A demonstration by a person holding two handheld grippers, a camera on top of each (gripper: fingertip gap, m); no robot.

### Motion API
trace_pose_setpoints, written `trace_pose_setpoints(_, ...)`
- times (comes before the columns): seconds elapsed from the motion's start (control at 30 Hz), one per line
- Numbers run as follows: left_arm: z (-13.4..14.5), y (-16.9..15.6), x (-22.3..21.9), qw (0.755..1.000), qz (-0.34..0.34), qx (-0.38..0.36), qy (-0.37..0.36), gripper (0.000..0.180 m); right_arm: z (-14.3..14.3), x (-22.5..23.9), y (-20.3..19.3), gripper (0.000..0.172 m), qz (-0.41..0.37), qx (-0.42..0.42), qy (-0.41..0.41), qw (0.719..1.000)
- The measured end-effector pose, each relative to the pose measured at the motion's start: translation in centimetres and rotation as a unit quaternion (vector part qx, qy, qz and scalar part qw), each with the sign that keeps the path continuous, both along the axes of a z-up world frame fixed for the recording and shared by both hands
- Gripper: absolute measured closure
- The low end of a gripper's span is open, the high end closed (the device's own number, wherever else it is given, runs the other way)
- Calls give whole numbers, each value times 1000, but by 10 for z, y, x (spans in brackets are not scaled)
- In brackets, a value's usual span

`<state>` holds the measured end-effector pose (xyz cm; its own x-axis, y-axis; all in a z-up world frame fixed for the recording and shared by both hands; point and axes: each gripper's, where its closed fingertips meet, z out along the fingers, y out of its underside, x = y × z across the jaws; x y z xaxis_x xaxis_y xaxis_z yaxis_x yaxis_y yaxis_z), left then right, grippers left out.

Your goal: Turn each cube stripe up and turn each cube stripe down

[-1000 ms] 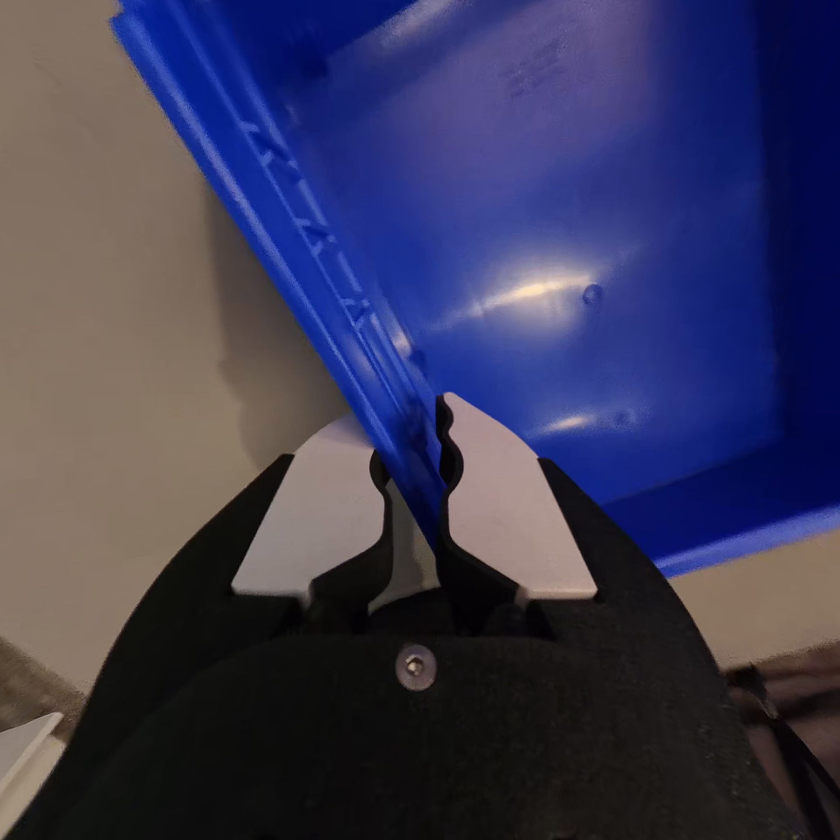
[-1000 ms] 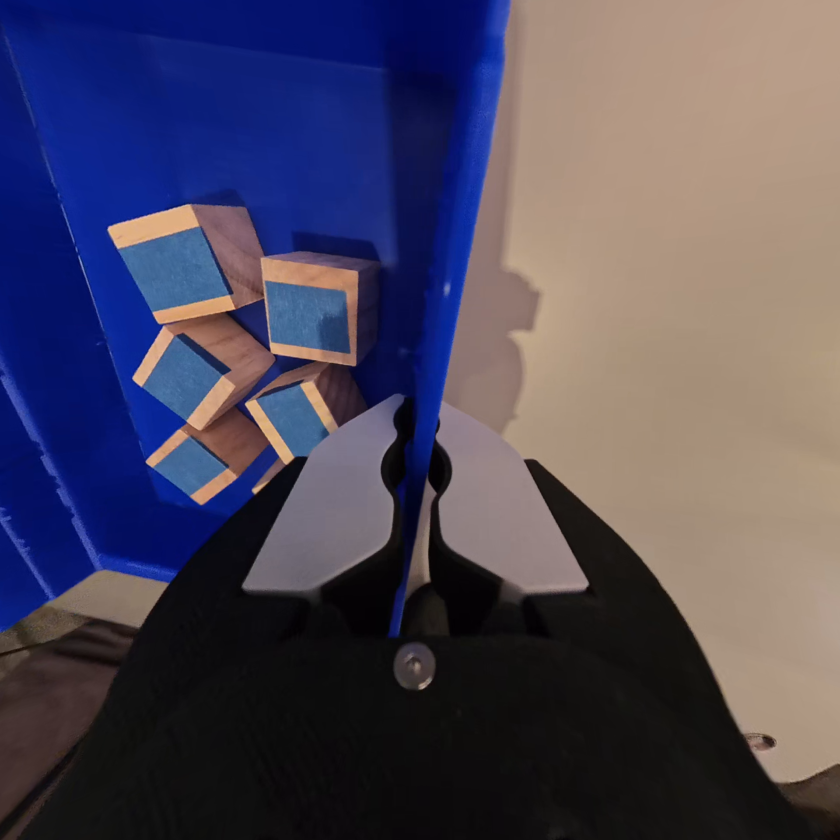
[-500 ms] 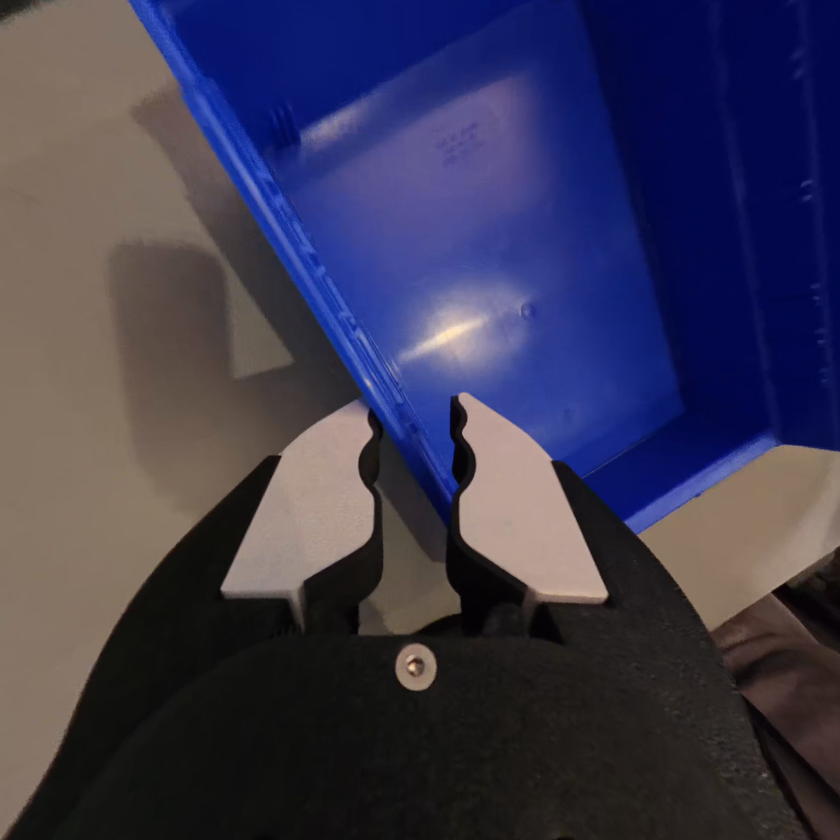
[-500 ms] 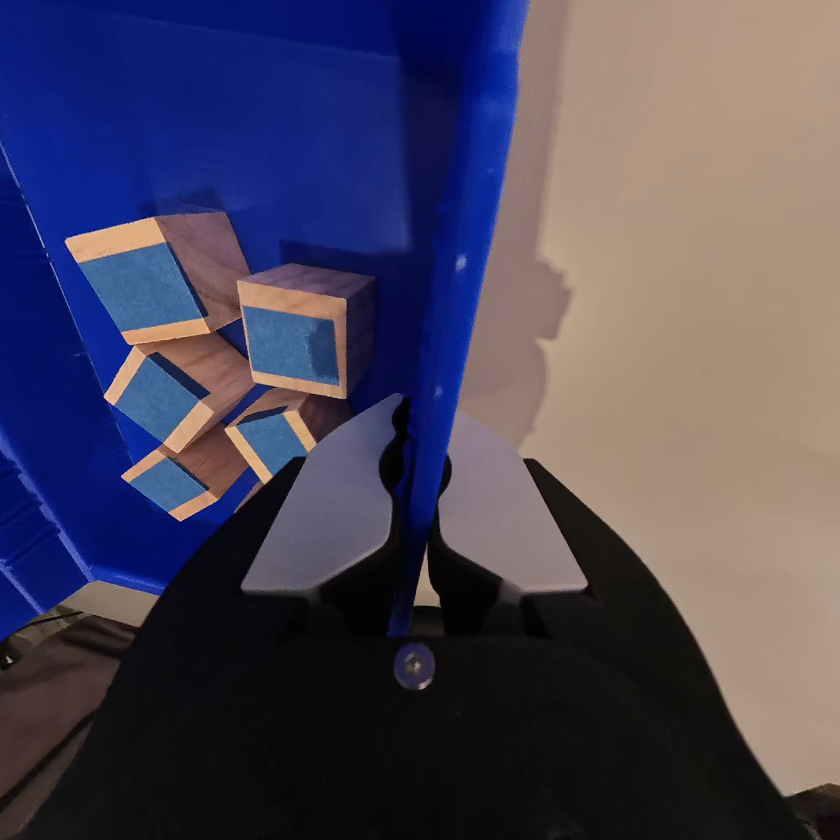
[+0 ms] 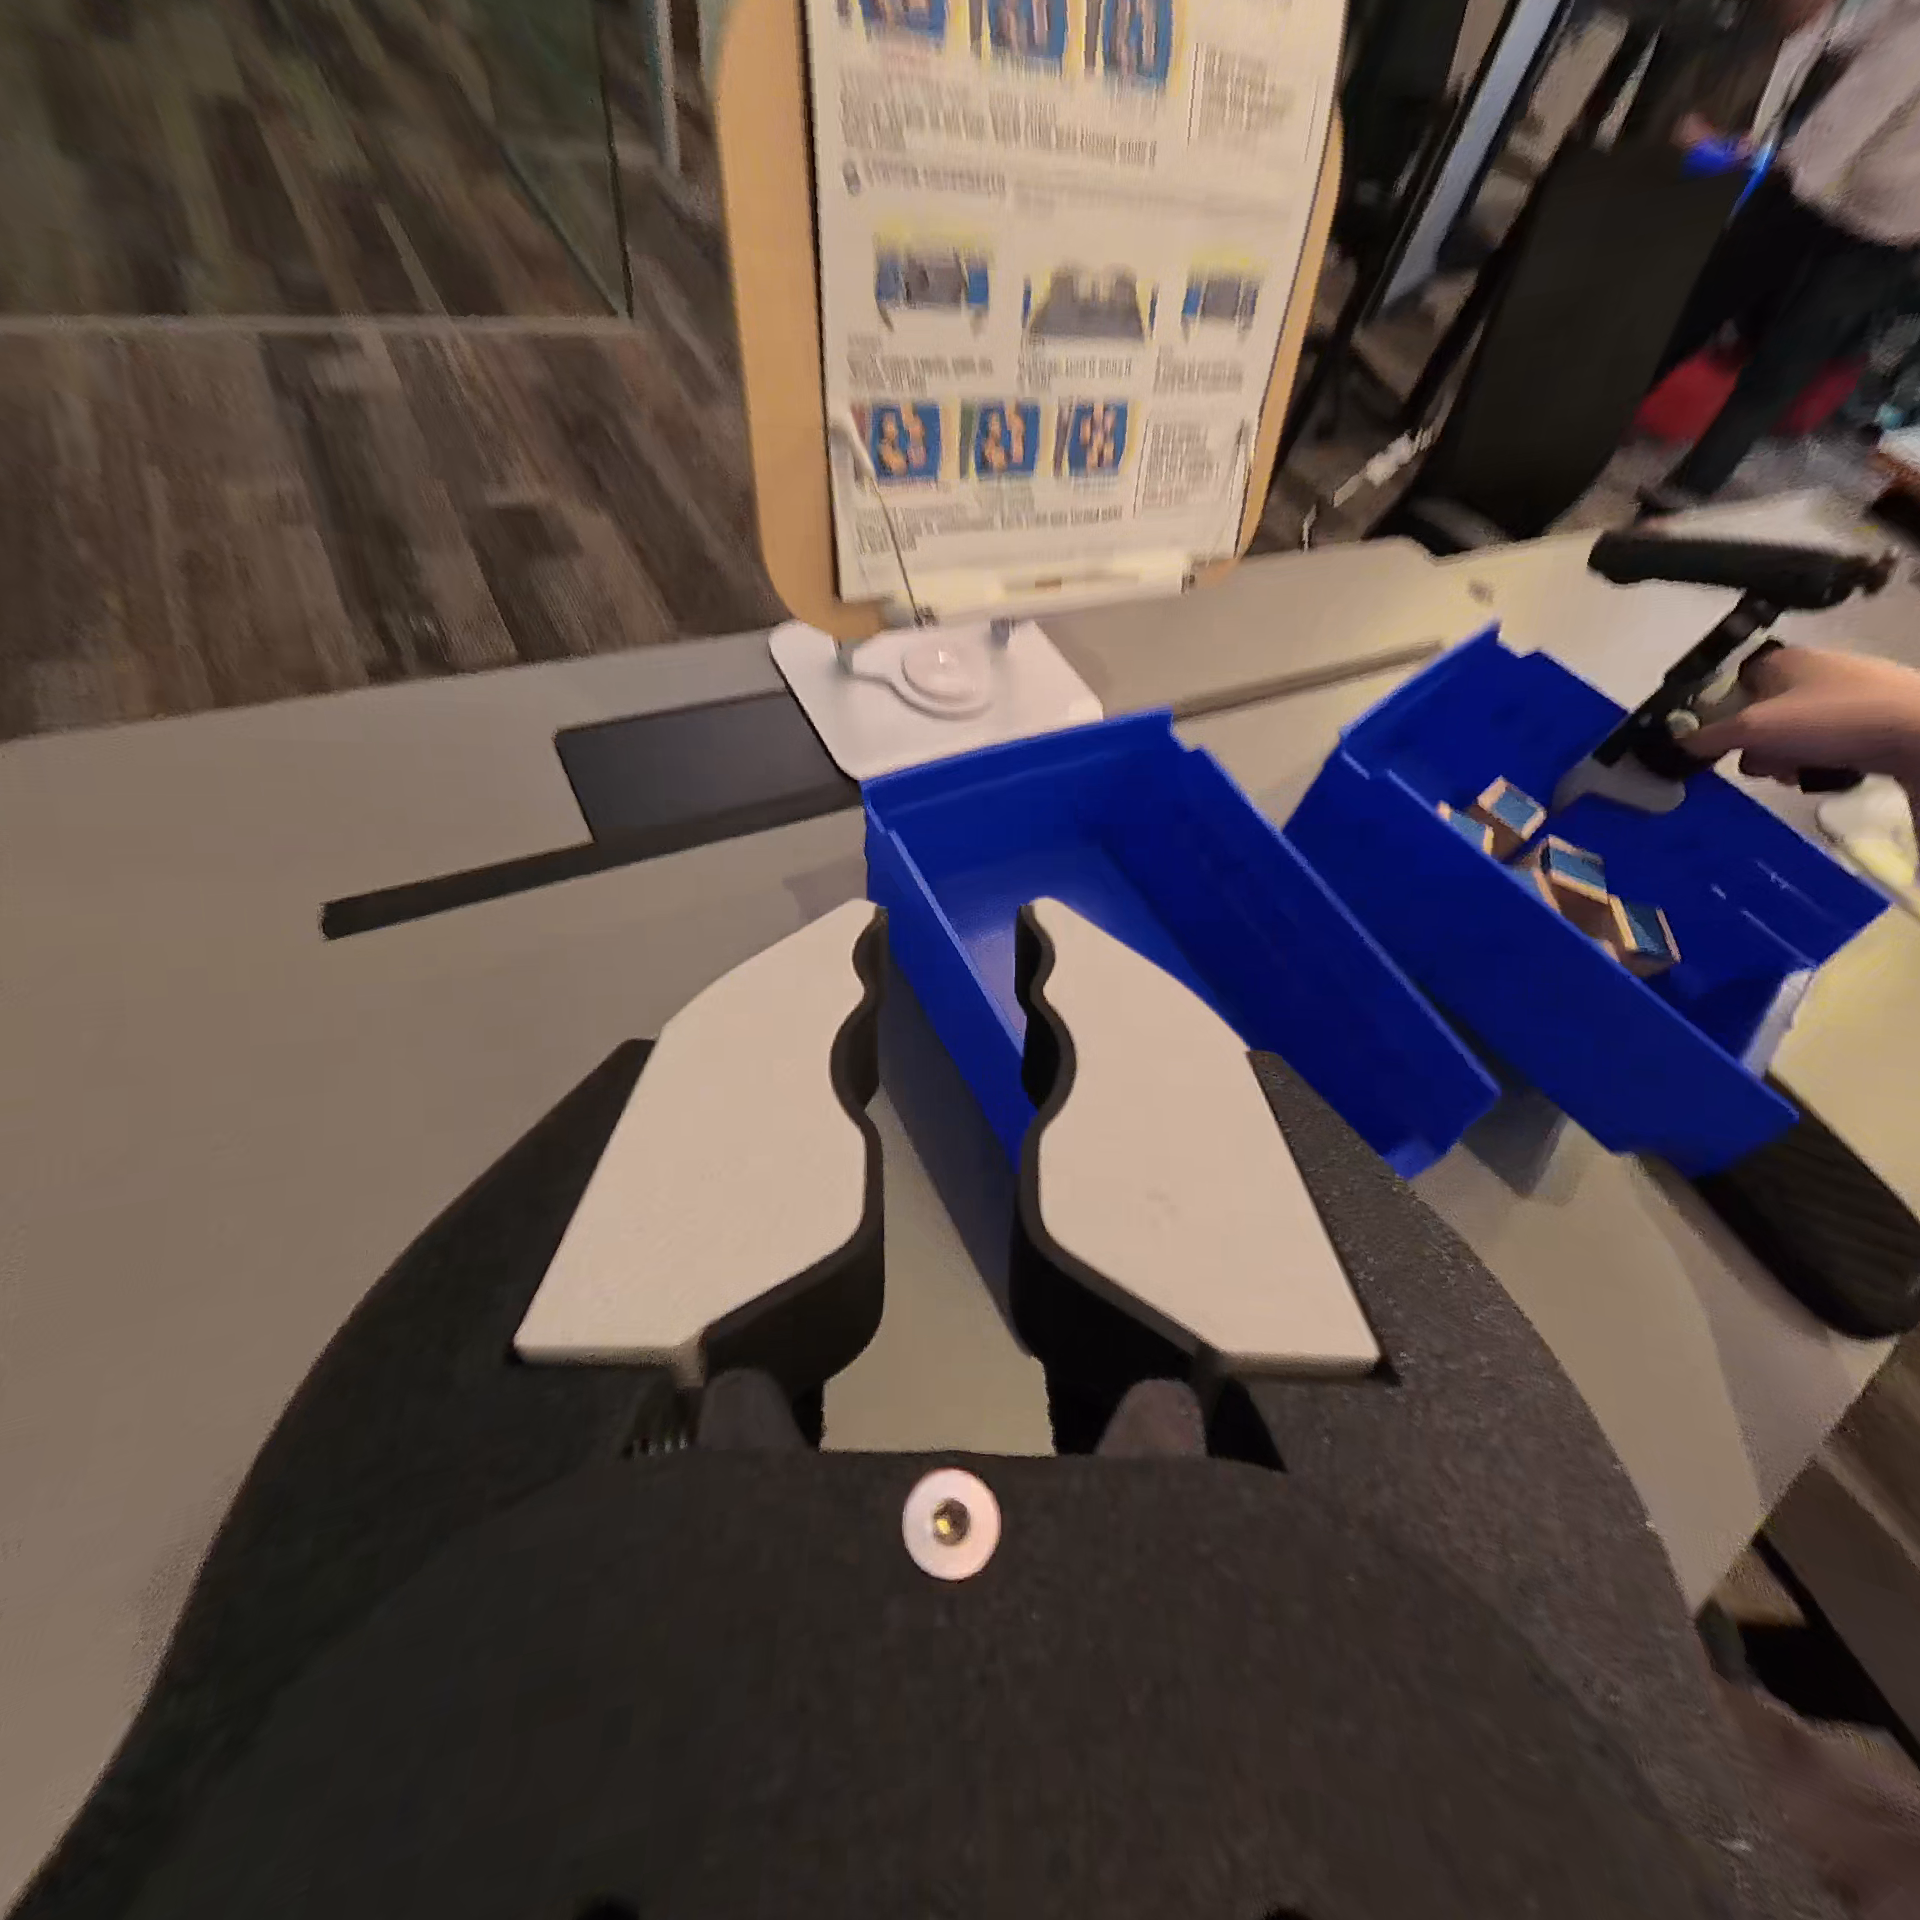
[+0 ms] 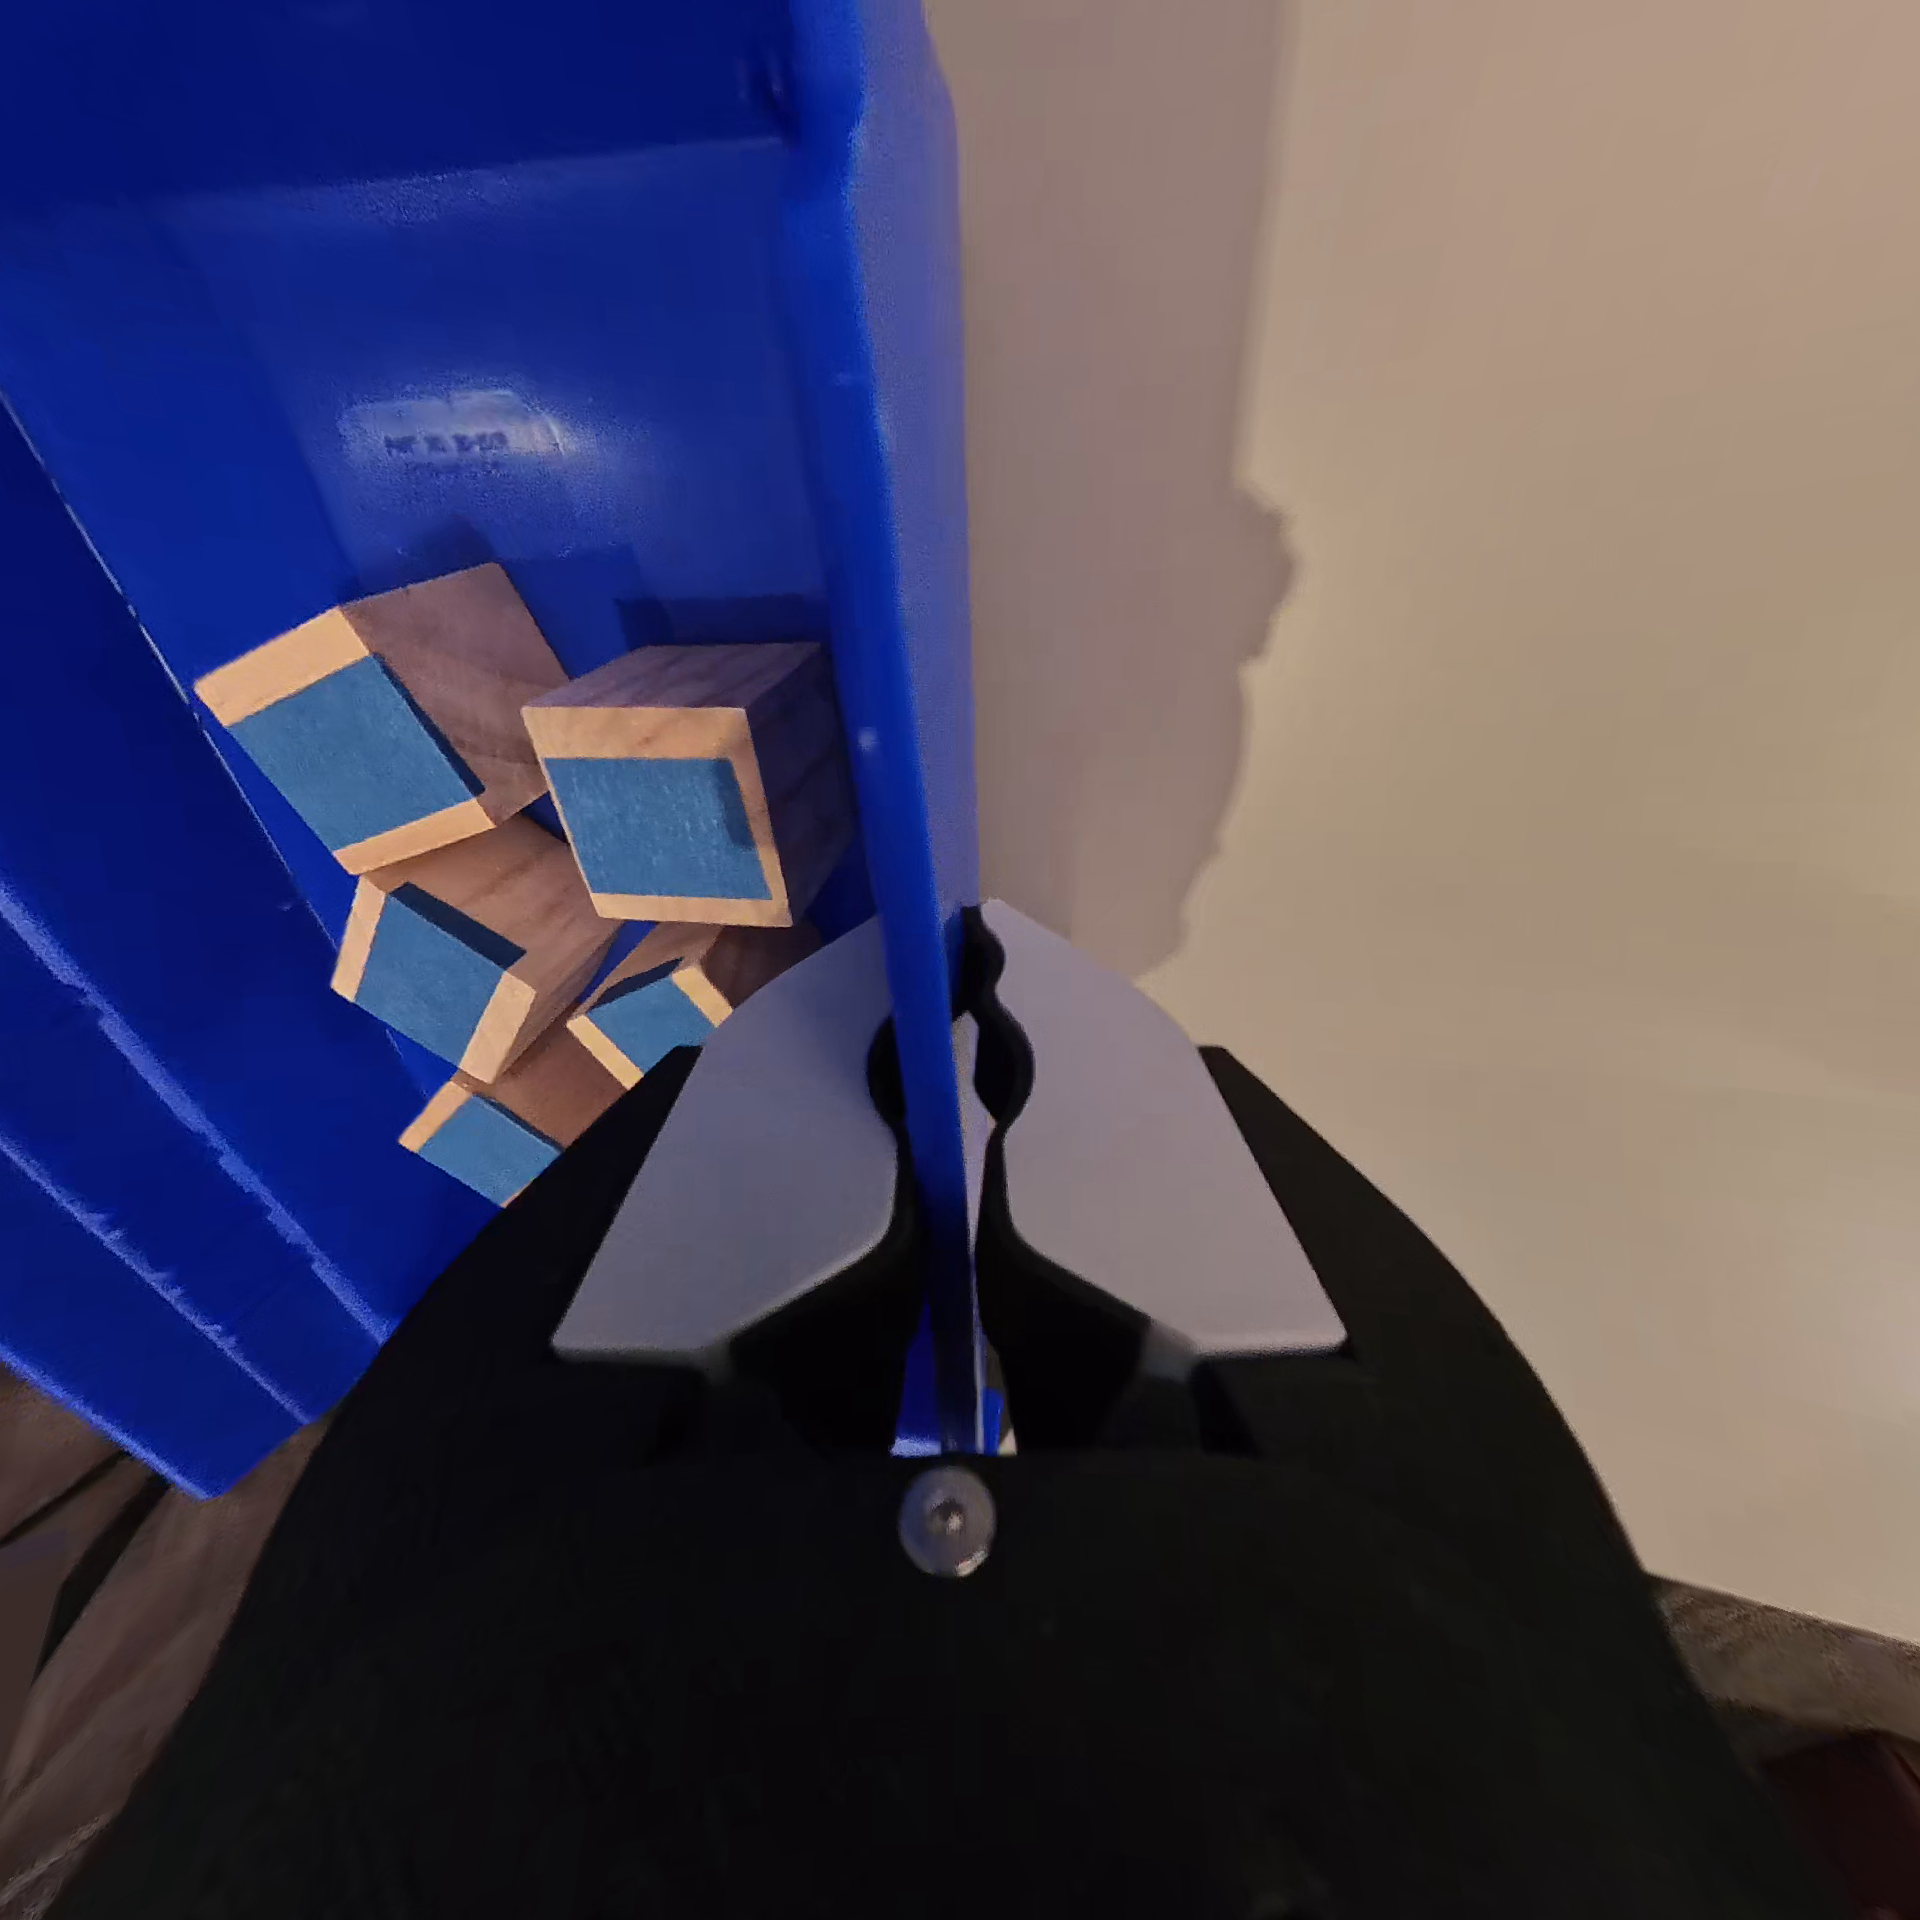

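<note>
Blue plastic dominates: two open bins on a grey table (image 5: 312, 1039), read left to right. Left gripper (image 5: 951, 925): fingers (image 5: 748, 1122) parted narrowly, nothing pressed between them; the near-left wall of the empty bin (image 5: 1143, 935) shows in the gap beyond the tips, seemingly unclamped. Right of it, at two o'clock, the second bin (image 5: 1558, 997) stands tilted, its side wall pinched by the right gripper (image 6: 951, 935), whose pads bear on both faces of that thin wall. Task objects: wooden cubes (image 6: 665, 790), five or so, heaped in the lower corner of the tilted bin, blue tape stripes facing the right wrist camera.

Judged step: tipping the cubes out or into reach. To do it well, keep the pinch square on the wall and tilt slowly, so the cubes slide instead of tumbling and losing their stripe orientation; the left gripper should brace the empty bin first.

Surroundings: at twelve o'clock, a clipboard stand with an instruction sheet (image 5: 1039, 312), its base touching the empty bin's far wall; a dark strip (image 5: 675, 769) at eleven. Obstruction: the bins sit nearly touching, limiting tilt room.
</note>
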<state>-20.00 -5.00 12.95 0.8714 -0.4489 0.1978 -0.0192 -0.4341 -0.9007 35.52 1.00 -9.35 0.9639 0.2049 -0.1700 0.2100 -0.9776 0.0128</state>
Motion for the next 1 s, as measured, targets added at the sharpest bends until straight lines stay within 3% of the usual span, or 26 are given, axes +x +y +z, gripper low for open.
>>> trace_pose_setpoints(0.13, 40, -13, -25, 992, 52, 90, -68, 140, 51, -23, 5, 166, 22, 14, -10, 1000)
trace_pose_setpoints(0.2, 58, -21, -28, 985, 54, 137, -90, 139, 78, -49, 13, 166, 44, 26, -22, 998)
trace_pose_setpoints(0.33, 71, -33, -23, 978, 49, 178, -101, 134, 124, -135, 33, 166, 105, 55, -22, 993)
trace_pose_setpoints(0.43, 75, -39, -17, 976, 40, 185, -111, 127, 140, -217, 44, 166, 152, 58, 6, 987)
trace_pose_setpoints(0.53, 90, -51, -18, 964, 49, 222, -140, 115, 140, -300, 51, 166, 196, 53, 40, 978)
trace_pose_setpoints(0.7, 119, -81, -19, 935, 65, 310, -162, 115, 127, -423, 52, 165, 257, 43, 87, 961)
trace_pose_setpoints(1.0, 112, -85, 15, 949, 19, 286, -130, 111, 86, -568, 26, 165, 323, 18, 103, 941)
